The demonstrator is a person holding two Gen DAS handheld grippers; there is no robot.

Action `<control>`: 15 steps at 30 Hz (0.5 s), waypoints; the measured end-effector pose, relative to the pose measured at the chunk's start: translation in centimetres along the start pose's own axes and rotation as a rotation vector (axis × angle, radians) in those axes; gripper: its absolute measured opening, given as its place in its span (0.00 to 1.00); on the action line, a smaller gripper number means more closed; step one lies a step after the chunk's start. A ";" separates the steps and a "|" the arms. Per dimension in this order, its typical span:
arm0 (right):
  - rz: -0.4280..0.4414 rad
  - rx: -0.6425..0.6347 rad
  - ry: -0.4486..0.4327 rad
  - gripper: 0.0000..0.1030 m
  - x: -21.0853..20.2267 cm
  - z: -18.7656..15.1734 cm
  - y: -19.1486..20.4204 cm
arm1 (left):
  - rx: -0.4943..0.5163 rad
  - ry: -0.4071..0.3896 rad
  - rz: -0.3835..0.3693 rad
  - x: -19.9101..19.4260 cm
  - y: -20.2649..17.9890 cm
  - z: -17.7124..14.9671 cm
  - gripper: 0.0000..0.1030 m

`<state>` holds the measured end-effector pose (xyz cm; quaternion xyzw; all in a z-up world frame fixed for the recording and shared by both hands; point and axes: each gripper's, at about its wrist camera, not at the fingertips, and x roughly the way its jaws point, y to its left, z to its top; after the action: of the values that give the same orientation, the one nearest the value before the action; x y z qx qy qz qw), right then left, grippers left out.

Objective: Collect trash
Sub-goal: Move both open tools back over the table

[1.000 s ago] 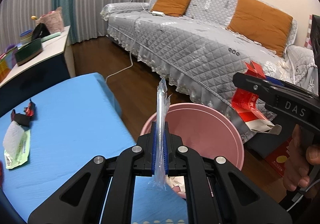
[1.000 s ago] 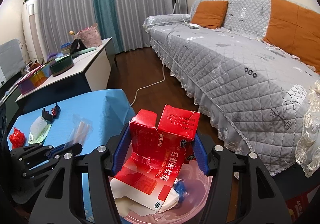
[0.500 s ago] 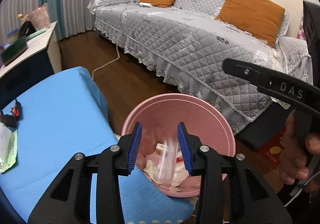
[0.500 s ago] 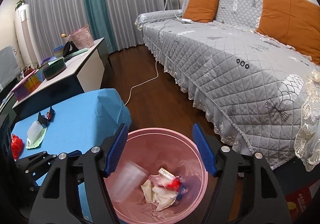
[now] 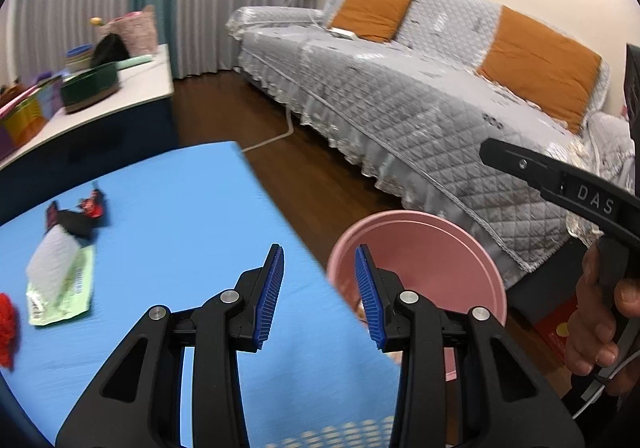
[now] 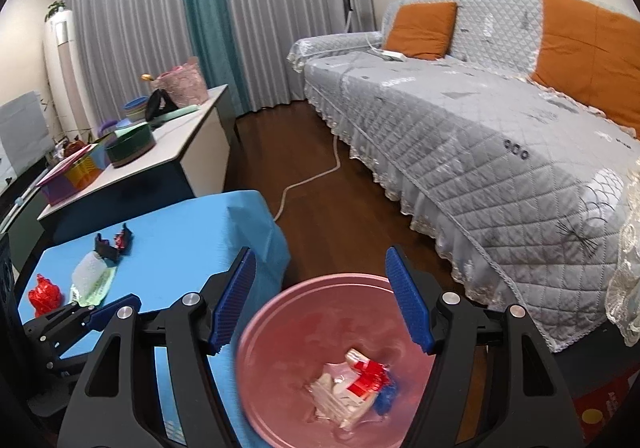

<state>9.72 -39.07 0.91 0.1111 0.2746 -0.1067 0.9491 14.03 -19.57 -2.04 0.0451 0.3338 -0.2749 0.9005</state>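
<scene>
Best to swing the left gripper [image 5: 318, 294] back over the blue bench [image 5: 180, 232] toward the remaining litter, approaching low, fingers spread wide enough to straddle one piece. Both grippers released and empty, right gripper [image 6: 320, 300] hovering above the pink bin [image 6: 280, 312]. Green wrapper [image 5: 60, 288], black-and-red scrap [image 5: 80, 216] and red crumpled piece [image 5: 6, 322] lying far left of the left fingers, well apart.

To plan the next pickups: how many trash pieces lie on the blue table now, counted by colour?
Red crumpled wrapper: 1
Green and white packet: 1
Black and red wrapper: 1
Total: 3
</scene>
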 end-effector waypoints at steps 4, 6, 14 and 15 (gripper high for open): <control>0.031 -0.016 0.000 0.65 0.4 0.1 2.6 | -0.035 -0.022 0.044 -1.4 2.6 -0.1 0.36; 0.050 -0.023 -0.004 0.65 0.6 0.3 4.1 | -0.058 -0.034 0.071 -2.2 4.2 -0.2 0.36; 0.146 -0.055 -0.011 0.64 1.5 0.4 10.6 | -0.162 -0.064 0.202 -5.3 10.7 -1.1 0.36; 0.169 -0.061 -0.010 0.64 1.7 0.3 11.8 | -0.179 -0.065 0.226 -5.7 11.8 -1.4 0.36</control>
<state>14.41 -28.17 1.99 0.1042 0.2626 -0.0185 0.9591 15.87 -6.62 -0.78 -0.0072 0.3205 -0.1423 0.9365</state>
